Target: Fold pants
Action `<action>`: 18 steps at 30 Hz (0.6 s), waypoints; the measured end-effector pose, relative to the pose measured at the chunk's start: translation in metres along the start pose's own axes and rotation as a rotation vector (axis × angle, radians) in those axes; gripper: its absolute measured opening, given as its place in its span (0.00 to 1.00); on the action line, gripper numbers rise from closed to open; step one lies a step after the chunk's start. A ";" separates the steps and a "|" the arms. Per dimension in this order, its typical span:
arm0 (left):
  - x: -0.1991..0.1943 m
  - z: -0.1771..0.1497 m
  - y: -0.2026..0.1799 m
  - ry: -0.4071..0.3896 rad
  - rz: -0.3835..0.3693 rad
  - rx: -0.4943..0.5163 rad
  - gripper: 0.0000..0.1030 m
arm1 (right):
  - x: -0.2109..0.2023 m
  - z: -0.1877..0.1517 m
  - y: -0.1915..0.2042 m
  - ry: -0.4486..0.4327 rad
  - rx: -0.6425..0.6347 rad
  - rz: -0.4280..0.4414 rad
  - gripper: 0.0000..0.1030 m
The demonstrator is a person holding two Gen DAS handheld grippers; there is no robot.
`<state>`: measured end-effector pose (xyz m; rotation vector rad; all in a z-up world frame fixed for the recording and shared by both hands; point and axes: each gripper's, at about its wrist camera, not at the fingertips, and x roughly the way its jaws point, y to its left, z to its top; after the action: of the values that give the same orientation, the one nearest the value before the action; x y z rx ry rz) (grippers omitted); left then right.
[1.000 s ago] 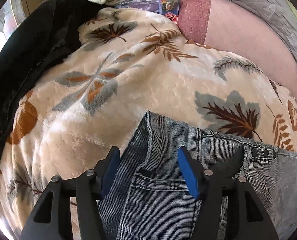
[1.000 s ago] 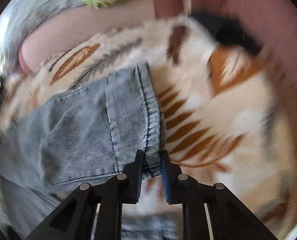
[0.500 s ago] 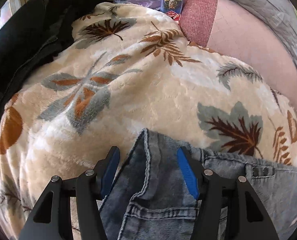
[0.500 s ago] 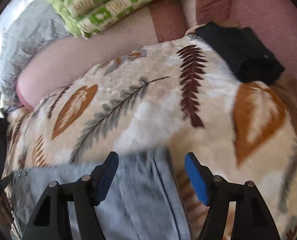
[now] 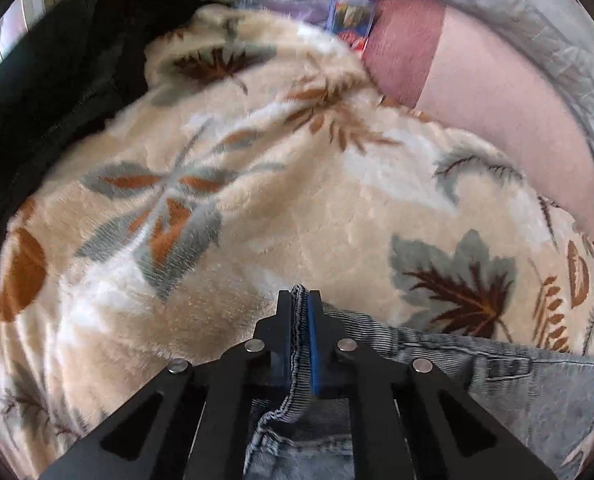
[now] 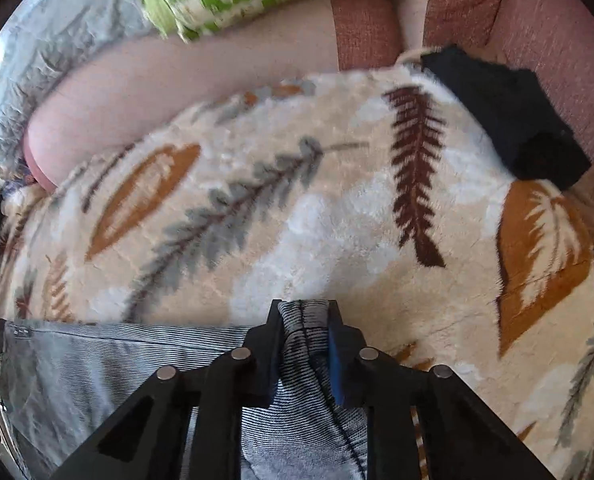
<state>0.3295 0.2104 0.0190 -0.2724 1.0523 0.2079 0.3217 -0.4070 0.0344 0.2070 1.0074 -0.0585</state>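
Faded grey-blue ribbed pants (image 5: 517, 380) lie bunched, both grippers' jaws clamped on their hemmed edge.

Left gripper (image 5: 300, 300) clamped tight on a folded seam edge of the faded grey-blue denim pants (image 5: 517, 376), jaws nearly touching. Pants trail off right and down over the cream plush blanket with brown and grey leaf print (image 5: 297, 200). Black zip jacket (image 5: 57, 80) far left, pink sheet (image 5: 497, 92) and grey quilted cover (image 5: 537, 20) top right.
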 end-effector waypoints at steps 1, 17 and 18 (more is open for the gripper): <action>-0.011 -0.002 -0.002 -0.025 -0.006 0.006 0.06 | -0.011 -0.001 0.001 -0.024 -0.001 0.007 0.19; -0.248 -0.185 0.091 -0.310 -0.202 0.008 0.05 | -0.221 -0.180 -0.042 -0.288 -0.044 0.184 0.18; -0.242 -0.203 0.102 -0.272 -0.177 0.017 0.05 | -0.214 -0.198 -0.045 -0.256 -0.066 0.185 0.22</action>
<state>0.0155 0.2329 0.1242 -0.3110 0.7553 0.0735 0.0359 -0.4221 0.1067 0.2257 0.7312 0.1143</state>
